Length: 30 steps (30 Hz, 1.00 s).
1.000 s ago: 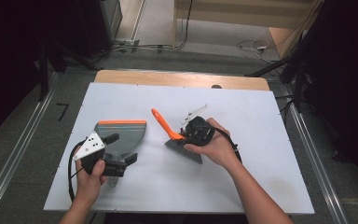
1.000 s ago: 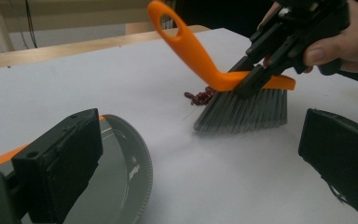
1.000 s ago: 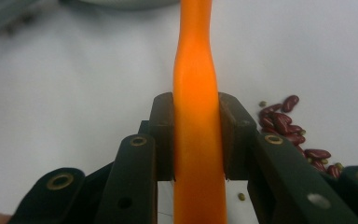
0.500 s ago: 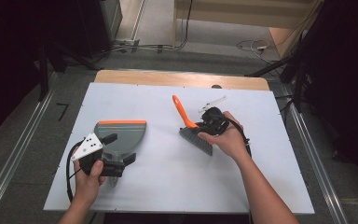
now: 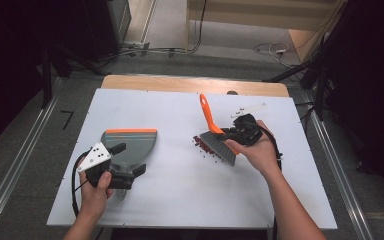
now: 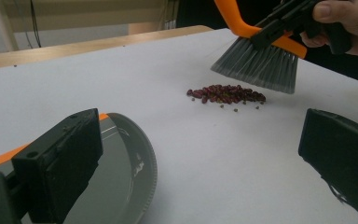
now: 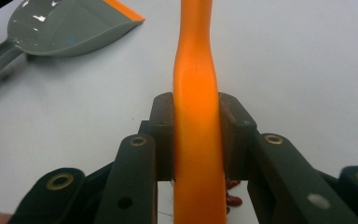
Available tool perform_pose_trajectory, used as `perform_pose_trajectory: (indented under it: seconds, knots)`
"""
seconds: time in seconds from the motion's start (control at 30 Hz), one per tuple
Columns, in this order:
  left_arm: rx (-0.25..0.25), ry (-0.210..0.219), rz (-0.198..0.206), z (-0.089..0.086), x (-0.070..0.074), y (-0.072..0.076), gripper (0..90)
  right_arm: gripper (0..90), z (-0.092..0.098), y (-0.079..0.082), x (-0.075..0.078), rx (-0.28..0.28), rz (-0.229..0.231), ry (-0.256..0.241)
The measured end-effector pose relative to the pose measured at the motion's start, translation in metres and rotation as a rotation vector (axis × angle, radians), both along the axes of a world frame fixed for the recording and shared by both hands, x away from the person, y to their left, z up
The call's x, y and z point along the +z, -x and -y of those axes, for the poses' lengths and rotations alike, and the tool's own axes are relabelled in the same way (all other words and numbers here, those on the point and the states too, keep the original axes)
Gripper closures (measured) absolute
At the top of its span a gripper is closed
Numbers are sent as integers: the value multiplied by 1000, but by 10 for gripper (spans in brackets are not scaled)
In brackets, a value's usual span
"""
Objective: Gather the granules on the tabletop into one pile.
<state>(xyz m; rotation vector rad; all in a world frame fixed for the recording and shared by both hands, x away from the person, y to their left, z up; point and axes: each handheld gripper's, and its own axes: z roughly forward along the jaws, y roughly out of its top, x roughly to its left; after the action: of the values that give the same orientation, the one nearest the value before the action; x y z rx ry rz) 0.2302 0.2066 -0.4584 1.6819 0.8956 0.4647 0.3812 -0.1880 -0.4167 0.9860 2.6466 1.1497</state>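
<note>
High view first: nearest me, my left gripper (image 5: 125, 172) sits with its two blocky black jaws spread wide around the handle end of the smooth grey plastic dustpan with the orange lip (image 5: 130, 145), clasping nothing that I can make out. Left gripper view shows one matte jaw over the pan's glossy curved rim and the other well apart over the bare white tabletop (image 6: 168, 107). That dustpan lies flat, its orange edge turned away from me.

Beyond the dustpan and off to its right lies a small heap of dark red, shiny, rounded beans (image 5: 204, 145), with a few loose specks just beside it. The grey bristle fan of the orange-handled hand brush (image 5: 219, 146) hangs just past the beans, its stiff fibres flared and cut straight; I cannot tell whether the tips touch the table.

My right gripper (image 5: 237, 134) is clamped on the brush: in the right gripper view the jaws press both sides of the smooth, curved orange handle (image 7: 196, 116), which rises away beyond them.
</note>
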Motion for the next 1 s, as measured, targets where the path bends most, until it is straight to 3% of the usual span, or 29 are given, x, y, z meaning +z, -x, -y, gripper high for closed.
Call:
perform_pose_trajectory:
  seconds: [0.1,0.2,0.47,0.6,0.8,1.0]
  knots:
    - [0,-3,-2,1,0,0,0,690,8,3,0,1,-17,-5]
    - [-4,-6,0,2,1,-1,0,689,5,3,-3,41,-44,12]
    - [-6,-8,0,3,1,-1,0,690,-39,-7,-28,162,-145,47]
    - [-7,-4,1,2,0,0,0,689,-43,-17,-31,142,-145,67]
    - [1,2,3,-2,0,1,0,690,-31,-24,-27,80,-120,64]
    - [4,-5,2,-1,1,1,0,690,-11,-13,-10,49,-90,-26]
